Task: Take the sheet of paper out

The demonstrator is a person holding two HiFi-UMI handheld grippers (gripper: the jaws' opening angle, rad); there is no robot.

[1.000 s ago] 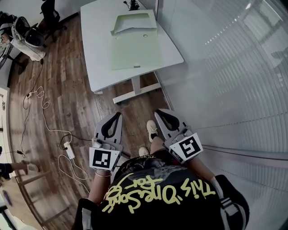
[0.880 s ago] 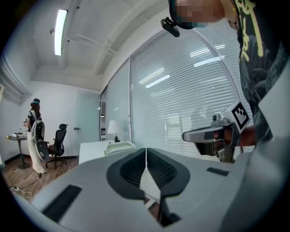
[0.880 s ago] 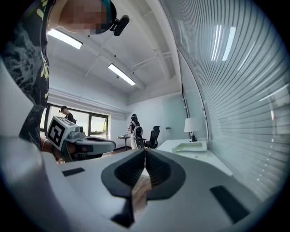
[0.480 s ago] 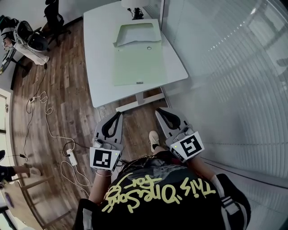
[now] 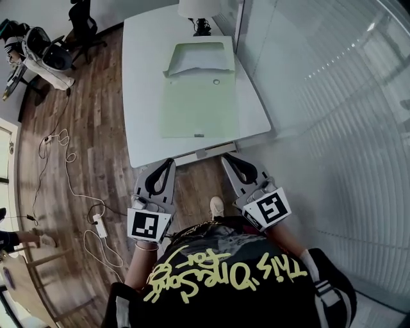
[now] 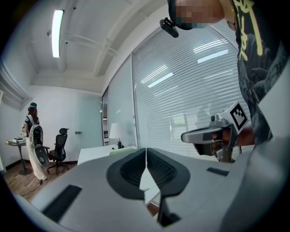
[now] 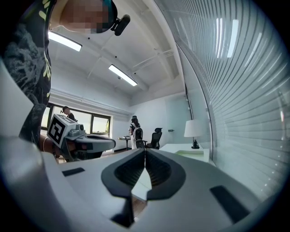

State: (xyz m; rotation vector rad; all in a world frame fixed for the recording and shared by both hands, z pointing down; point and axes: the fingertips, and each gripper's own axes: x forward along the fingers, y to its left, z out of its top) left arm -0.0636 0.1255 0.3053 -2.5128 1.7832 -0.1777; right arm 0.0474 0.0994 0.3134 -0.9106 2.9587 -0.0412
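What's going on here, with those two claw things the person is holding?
A person holds a two-jaw gripper in each hand, out in front and just short of a white table. Both the left gripper and the right gripper are shut and empty. On the table lies a pale green folder with its flap open, and a lamp stands beyond it. Neither gripper touches the folder, and the sheet cannot be made out from here.

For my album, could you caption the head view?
Left gripper and right gripper, both shut, before a white table bearing a green folder.
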